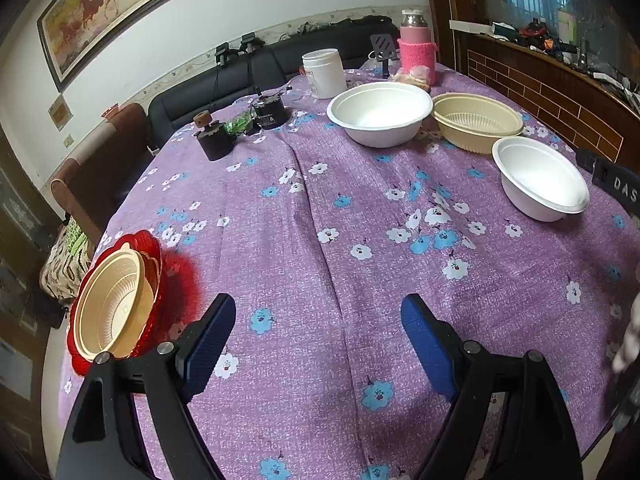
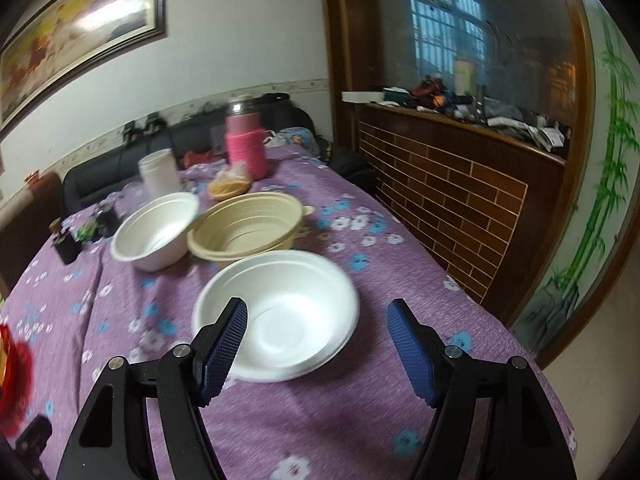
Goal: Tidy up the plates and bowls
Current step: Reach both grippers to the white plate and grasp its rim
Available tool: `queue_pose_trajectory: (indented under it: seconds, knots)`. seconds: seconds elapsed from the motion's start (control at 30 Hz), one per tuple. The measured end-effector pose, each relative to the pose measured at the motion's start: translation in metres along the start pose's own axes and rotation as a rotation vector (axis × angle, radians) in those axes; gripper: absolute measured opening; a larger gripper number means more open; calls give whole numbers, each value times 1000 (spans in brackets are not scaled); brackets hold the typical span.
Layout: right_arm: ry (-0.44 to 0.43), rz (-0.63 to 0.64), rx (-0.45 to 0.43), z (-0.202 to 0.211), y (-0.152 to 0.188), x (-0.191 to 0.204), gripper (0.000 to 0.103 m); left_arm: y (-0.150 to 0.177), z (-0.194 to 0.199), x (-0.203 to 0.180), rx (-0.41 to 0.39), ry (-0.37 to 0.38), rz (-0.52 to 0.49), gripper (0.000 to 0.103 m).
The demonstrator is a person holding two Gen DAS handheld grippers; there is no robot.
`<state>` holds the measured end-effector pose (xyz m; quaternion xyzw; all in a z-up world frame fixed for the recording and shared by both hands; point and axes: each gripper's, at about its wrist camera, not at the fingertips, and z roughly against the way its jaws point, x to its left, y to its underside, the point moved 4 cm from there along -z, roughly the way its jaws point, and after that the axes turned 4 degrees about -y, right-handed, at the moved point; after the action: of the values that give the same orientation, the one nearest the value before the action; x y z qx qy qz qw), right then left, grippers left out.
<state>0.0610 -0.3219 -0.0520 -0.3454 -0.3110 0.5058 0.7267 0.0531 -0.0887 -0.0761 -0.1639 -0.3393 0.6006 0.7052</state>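
Observation:
A near white bowl sits on the purple flowered tablecloth straight ahead of my right gripper, which stands open; its left pad overlaps the bowl's near rim in the picture, with nothing pressed. Behind it are a beige ribbed bowl and a second white bowl. The left wrist view has the same three: white bowl, beige bowl, large white bowl. My left gripper is open over bare cloth. At its left, a beige bowl rests in a red scalloped plate at the table edge.
At the back of the table stand a white jar, a pink-sleeved flask, a bag of snacks and small dark pots. A dark sofa lies behind. A brick-faced counter flanks the right side.

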Motion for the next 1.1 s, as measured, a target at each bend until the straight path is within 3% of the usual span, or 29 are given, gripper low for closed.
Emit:
queue_pose_trajectory:
  seconds: [0.57, 0.8, 0.97, 1.07, 1.1]
  knots:
    - [-24, -47, 42, -36, 3, -14, 76, -8, -20, -20, 66, 41, -30, 84]
    - [-39, -187, 21, -46, -5, -52, 76, -42, -42, -36, 153, 264, 54, 84]
    - [-84, -214, 57, -57, -1, -53, 74, -76, -59, -74, 137, 328, 21, 84]
    - [-109, -193, 106, -67, 4, -46, 66, -94, -75, -92, 177, 435, 50, 84]
    - [-116, -192, 126, -70, 7, -44, 58, -101, -82, -99, 192, 484, 75, 84]
